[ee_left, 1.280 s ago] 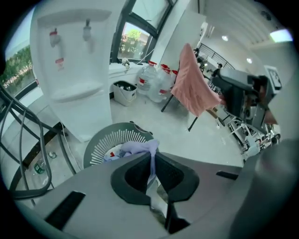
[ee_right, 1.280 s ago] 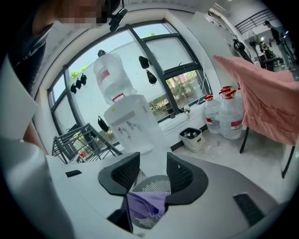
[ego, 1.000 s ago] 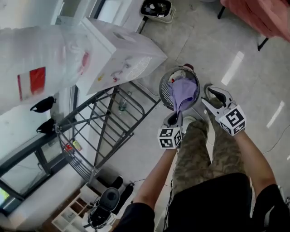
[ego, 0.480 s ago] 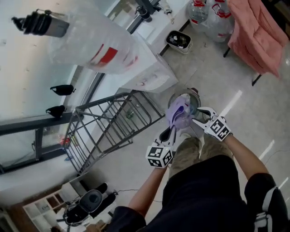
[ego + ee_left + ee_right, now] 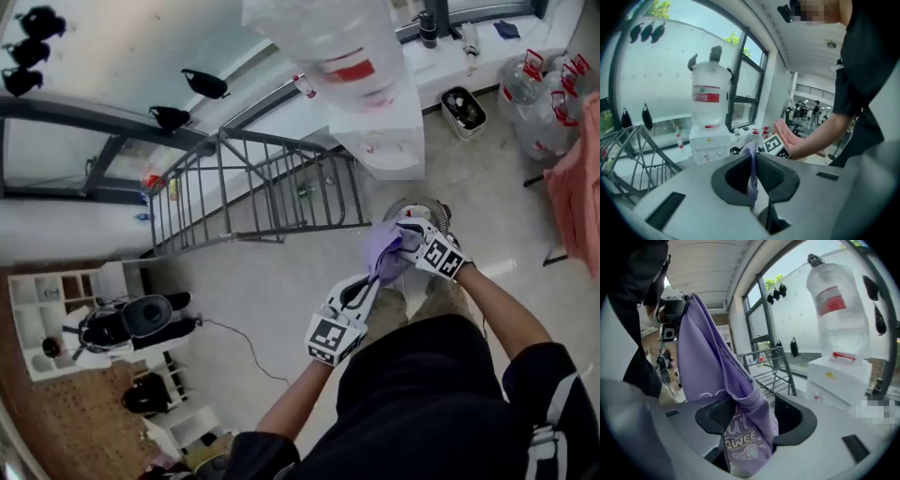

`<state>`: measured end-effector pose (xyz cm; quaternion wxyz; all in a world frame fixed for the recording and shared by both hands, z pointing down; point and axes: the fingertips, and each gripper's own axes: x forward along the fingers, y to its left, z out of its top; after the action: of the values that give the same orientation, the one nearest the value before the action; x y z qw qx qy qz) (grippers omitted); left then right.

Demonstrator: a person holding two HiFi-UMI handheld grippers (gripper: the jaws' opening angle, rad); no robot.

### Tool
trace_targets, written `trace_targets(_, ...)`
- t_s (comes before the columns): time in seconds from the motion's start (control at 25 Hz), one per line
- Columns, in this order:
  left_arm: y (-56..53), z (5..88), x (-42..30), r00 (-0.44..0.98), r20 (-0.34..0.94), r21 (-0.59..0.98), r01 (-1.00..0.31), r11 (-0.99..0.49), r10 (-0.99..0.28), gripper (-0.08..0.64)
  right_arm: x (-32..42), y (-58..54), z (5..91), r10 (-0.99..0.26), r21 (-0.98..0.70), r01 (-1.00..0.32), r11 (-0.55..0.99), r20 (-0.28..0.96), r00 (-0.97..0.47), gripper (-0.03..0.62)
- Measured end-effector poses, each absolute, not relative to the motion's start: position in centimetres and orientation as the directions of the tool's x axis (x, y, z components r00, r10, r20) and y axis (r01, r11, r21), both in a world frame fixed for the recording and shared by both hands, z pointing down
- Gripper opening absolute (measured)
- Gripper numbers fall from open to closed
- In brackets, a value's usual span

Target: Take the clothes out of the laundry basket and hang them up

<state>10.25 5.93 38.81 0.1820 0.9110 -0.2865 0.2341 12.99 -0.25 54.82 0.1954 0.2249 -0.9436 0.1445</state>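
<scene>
Left claw (image 5: pixel 371 280) clamps garment (image 5: pixel 385 255); right claw (image 5: pixel 403 234), just opening, straddles it; drying rack (image 5: pixel 253 187) seemingly beyond.

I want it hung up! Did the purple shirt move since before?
Yes. The shirt has come up out of the basket and now hangs lower-left of it in the head view.

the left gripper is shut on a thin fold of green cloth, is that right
Not quite: the cloth is not green. The left gripper is shut on a thin fold of purple cloth, as the left gripper view shows.
</scene>
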Motion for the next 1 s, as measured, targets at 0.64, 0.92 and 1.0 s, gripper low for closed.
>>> trace_targets(0.64,10.6,35.3,-15.4,0.153,0.457,-0.073,-0.975,-0.209,-0.876,0.021,-5.6,0.8,44.3,0.046,-0.015,0.044,0.999,0.372,-0.927,0.011)
trace_targets(0.92,13.7,28.4,-28.9,0.012,0.250,-0.033,-0.999,-0.021,-0.968,0.021,-18.5,2.5,33.3,0.102,0.006,0.109,0.994,0.304,-0.947,0.011)
trace_targets(1.0,14.1,26.3,-32.9,-0.035,0.198,-0.061,-0.998,0.023,-0.980,0.021,-22.4,2.8,30.6,0.103,0.035,0.119,0.992,0.298,-0.949,0.011)
